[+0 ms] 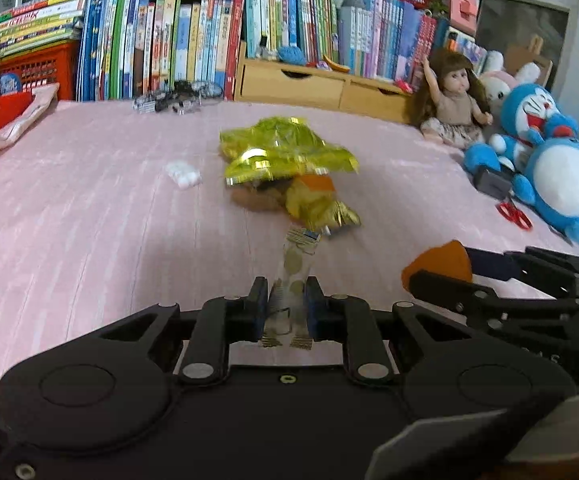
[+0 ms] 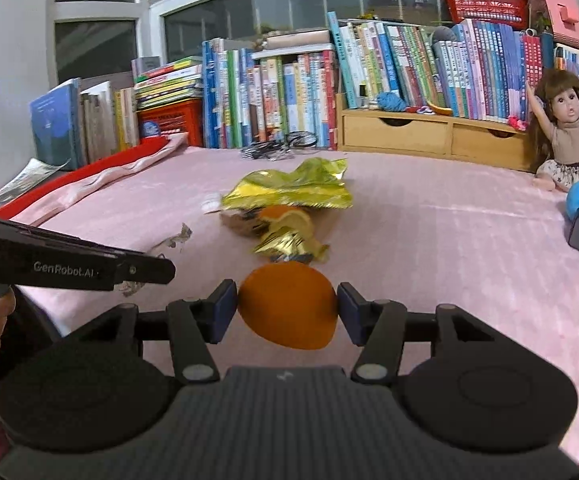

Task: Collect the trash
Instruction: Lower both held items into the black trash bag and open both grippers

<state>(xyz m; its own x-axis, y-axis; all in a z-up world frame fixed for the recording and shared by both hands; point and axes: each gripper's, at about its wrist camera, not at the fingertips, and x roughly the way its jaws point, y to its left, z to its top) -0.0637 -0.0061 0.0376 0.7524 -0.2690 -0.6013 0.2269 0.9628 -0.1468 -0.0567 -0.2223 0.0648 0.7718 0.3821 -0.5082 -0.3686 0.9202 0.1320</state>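
Observation:
My left gripper (image 1: 287, 304) is shut on a clear plastic wrapper with gold dots (image 1: 295, 272), held just above the pink bedsheet. My right gripper (image 2: 287, 308) is shut on a piece of orange peel (image 2: 287, 306); the same orange peel (image 1: 441, 262) shows at the right of the left wrist view. Ahead of both lies a pile of trash: a crumpled yellow-green foil bag (image 1: 285, 152) (image 2: 293, 188), a gold wrapper (image 1: 321, 208) (image 2: 289, 244), more peel and a brown scrap. A white tissue wad (image 1: 183, 174) lies left of the pile.
The pink bed (image 1: 89, 220) is bordered at the back by rows of books (image 1: 169, 44) and a wooden drawer unit (image 1: 321, 84). A doll (image 1: 453, 100), blue plush toys (image 1: 549, 160), red scissors (image 1: 515, 212) and a grey box (image 1: 491, 182) crowd the right. Folded bedding (image 2: 101, 180) lies left.

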